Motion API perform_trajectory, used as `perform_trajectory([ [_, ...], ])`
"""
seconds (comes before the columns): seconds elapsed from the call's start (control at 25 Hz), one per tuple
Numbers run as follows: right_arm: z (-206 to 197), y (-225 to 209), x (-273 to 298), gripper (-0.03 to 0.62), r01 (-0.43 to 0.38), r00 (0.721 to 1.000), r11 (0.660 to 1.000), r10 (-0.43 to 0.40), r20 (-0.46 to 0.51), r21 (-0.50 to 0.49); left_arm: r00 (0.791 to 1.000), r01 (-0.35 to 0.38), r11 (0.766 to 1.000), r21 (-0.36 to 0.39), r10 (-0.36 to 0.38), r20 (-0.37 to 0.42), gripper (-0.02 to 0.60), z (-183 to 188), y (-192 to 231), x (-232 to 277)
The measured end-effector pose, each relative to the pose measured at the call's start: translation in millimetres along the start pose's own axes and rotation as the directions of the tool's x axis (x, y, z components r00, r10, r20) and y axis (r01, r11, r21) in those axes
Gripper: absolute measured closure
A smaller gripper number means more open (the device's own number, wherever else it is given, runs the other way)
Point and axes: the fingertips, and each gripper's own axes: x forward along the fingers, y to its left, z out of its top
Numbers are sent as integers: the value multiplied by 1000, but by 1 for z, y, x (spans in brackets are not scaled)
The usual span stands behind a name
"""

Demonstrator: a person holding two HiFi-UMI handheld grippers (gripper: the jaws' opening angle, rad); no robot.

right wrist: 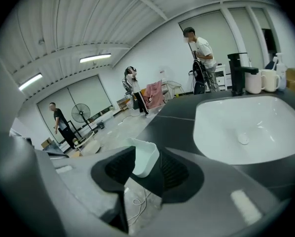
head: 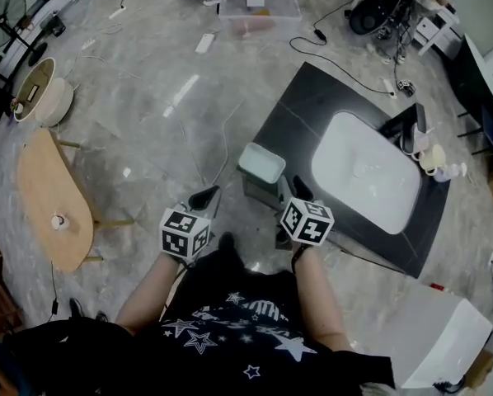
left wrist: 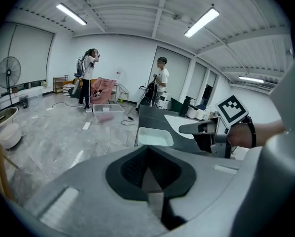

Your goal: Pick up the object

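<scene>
A pale rectangular tub [head: 261,163] stands at the near corner of a dark counter [head: 304,106]; it also shows in the left gripper view [left wrist: 155,136] and, just beyond the jaws, in the right gripper view [right wrist: 143,157]. My left gripper [head: 205,195] hovers over the floor left of the tub, its jaws together and empty [left wrist: 148,169]. My right gripper [head: 300,190] is right of the tub at the counter's near edge, also shut on nothing [right wrist: 145,177]. Neither touches the tub.
A white sink [head: 366,172] with a black faucet [head: 411,126] and cups [head: 432,159] fills the counter. Cables cross the floor. An oval wooden table [head: 53,196] is at left, a clear bin [head: 259,5] far ahead, a white box [head: 440,337] at right. People [left wrist: 88,78] stand far off.
</scene>
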Motion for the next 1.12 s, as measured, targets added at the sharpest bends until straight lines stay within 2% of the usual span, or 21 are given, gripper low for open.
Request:
perform_trajectory([
  [0.28, -10, -10, 40, 434, 126, 989, 991, -123, -76, 33, 999, 39, 999, -9, -39, -26, 572, 1, 21, 16],
  [0.48, -17, -11, 57, 442, 152, 983, 987, -146, -111, 49, 998, 55, 998, -19, -56, -36, 572, -1, 28, 23],
  [0.64, -21, -15, 60, 464, 214, 968, 975, -204, -149, 54, 997, 60, 998, -26, -61, -44, 572, -5, 33, 25],
  [1.0, -24, -14, 63, 491, 267, 953, 962, -256, -160, 50, 997, 63, 998, -28, -64, -45, 571, -6, 40, 20],
  [1.12, -26, -18, 62, 534, 296, 944, 954, -284, -168, 45, 997, 64, 997, -31, -65, -49, 572, -9, 41, 19],
])
